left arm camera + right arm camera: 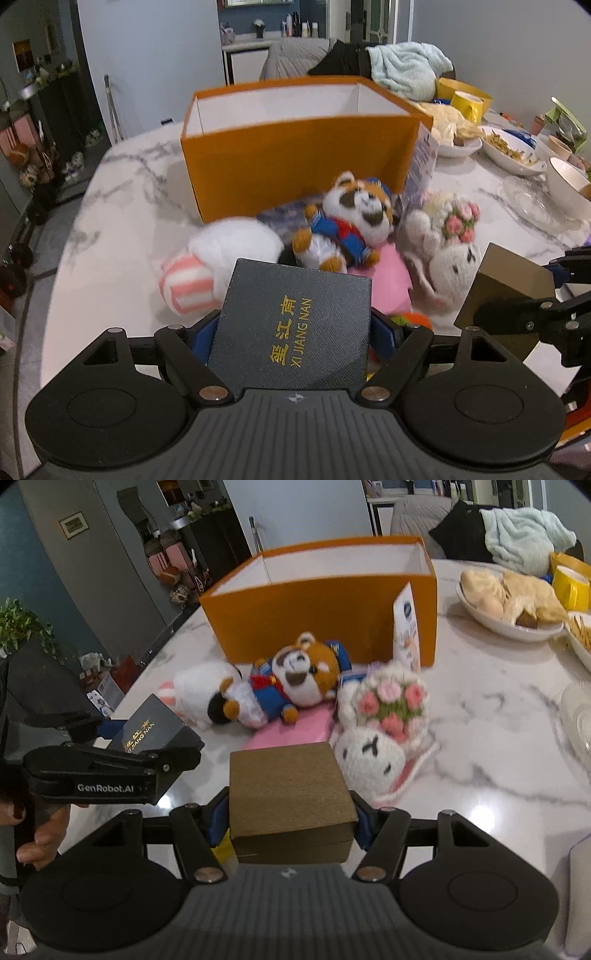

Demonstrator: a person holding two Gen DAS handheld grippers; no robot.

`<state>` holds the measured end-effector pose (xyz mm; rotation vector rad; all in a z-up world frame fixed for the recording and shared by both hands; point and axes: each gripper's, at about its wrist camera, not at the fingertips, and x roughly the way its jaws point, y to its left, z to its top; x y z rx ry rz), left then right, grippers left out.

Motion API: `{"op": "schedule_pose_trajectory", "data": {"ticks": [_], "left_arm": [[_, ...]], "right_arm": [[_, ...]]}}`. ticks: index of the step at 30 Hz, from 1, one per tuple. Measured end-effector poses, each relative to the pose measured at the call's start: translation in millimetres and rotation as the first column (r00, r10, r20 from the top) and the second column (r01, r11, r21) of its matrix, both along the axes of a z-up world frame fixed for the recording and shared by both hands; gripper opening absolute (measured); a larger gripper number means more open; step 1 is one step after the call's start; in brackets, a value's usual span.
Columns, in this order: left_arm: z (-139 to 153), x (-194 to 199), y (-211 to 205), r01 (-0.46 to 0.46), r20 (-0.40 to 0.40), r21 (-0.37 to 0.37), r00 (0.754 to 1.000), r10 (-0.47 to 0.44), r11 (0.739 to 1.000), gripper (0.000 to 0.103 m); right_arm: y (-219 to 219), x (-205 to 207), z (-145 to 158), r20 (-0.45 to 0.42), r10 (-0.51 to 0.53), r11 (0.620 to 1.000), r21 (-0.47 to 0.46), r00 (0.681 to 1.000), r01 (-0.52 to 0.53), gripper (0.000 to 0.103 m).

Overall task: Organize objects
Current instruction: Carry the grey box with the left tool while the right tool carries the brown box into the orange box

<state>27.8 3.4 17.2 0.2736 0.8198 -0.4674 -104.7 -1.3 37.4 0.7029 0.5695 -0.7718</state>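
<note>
While both grippers hover low over the marble table, the big orange box stands open-topped at the far side, its white walls showing inside. Just in front of it lies the toy pile: a white plush with pink-striped feet, the red panda plush on its back across a pink item, and the crocheted bunny with a flower crown beside them. On to the tools: the left gripper is clamped on a dark grey box with gold lettering, held above the table. The right gripper squeezes a smaller brown box between its blue pads, near the bunny.
</note>
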Motion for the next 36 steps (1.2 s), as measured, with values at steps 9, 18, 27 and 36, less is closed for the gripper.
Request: {"op": "schedule_pose_trajectory", "data": {"ticks": [9,18,27,36], "left_arm": [[45.8,32.0,-15.9,-0.012,0.074,-0.042,0.997,0.015,0.999,0.094],[88.8,124.4,-47.0,-0.071,0.124,-0.061,0.989,0.078,0.996,0.094],[51.7,231.5,-83.2,-0.149,-0.014,-0.021,0.989,0.149,0.989,0.094],[1.8,278.0,-110.0,-0.126,-0.137,0.099,0.981,0.139,0.987,0.094]], "right_arm": [[-37.1,2.2,50.6,0.006,-0.010,0.992,-0.129,1.000,0.011,0.065],[-134.6,19.2,98.1,0.010,-0.063,0.977,-0.204,0.998,0.064,0.065],[-254.4,72.7,63.4,-0.116,-0.045,0.996,-0.085,0.992,0.035,0.065],[-315.0,113.9,8.6,-0.253,0.057,0.996,0.085,0.966,-0.036,0.065]]}}
